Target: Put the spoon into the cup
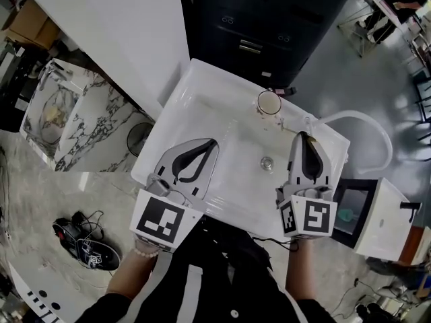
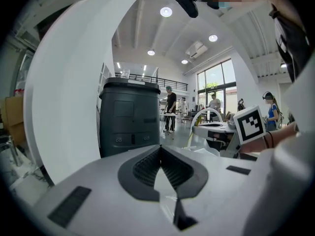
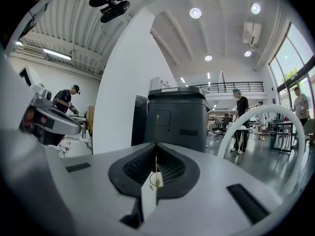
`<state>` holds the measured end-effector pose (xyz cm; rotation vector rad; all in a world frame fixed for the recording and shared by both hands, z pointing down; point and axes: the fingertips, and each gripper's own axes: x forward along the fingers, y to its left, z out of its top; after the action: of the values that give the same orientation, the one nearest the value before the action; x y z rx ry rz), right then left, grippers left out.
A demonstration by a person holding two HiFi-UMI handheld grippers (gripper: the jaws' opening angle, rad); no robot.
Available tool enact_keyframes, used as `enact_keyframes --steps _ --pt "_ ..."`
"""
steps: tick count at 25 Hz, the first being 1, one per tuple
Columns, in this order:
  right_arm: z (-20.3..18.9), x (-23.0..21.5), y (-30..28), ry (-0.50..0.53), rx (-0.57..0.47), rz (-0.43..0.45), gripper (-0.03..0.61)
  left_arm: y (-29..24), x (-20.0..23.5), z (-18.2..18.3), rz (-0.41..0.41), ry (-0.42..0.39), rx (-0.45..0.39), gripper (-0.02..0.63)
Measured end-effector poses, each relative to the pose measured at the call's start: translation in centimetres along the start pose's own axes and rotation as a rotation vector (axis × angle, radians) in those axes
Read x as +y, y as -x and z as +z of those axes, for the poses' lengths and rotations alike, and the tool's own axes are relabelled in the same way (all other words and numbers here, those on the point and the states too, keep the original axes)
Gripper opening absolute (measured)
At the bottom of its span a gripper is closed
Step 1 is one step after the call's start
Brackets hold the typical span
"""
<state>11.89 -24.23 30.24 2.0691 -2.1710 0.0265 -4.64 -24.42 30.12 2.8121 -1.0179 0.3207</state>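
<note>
Looking across from the left, I am seeing my left gripper (image 1: 213, 141) pointing out over the near left part of the white basin (image 1: 195, 93). In its own view the left gripper (image 2: 160, 149) is showing both jaws meeting at the tips, clenched on nothing, with the dark cabinet (image 2: 129, 117) standing beyond. Moving rightward, the drain (image 1: 267, 161) is sitting in the basin floor between the two tools. The cup (image 1: 269, 103) is standing upright at the far edge, beyond the drain. It is apart from both grippers and nearer the right one. My right gripper (image 1: 302, 134) is reaching over the right part of the basin. In the right gripper view, the right gripper (image 3: 157, 144) is pinching the spoon (image 3: 157, 127) edge-on. The thin gold handle is sticking up past the tips, and the bowl is lying back between the jaws. A white hose (image 1: 363, 117) is curving off the basin's right side.
</note>
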Motion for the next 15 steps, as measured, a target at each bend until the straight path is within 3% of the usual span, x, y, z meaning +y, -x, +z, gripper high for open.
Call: enact_keyframes --steps 15 --pt "-1.8 -0.3 -6.1 0.01 0.012 0.024 0.008 1.3 2.1 -0.5 0.08 0.027 0.003 0.0"
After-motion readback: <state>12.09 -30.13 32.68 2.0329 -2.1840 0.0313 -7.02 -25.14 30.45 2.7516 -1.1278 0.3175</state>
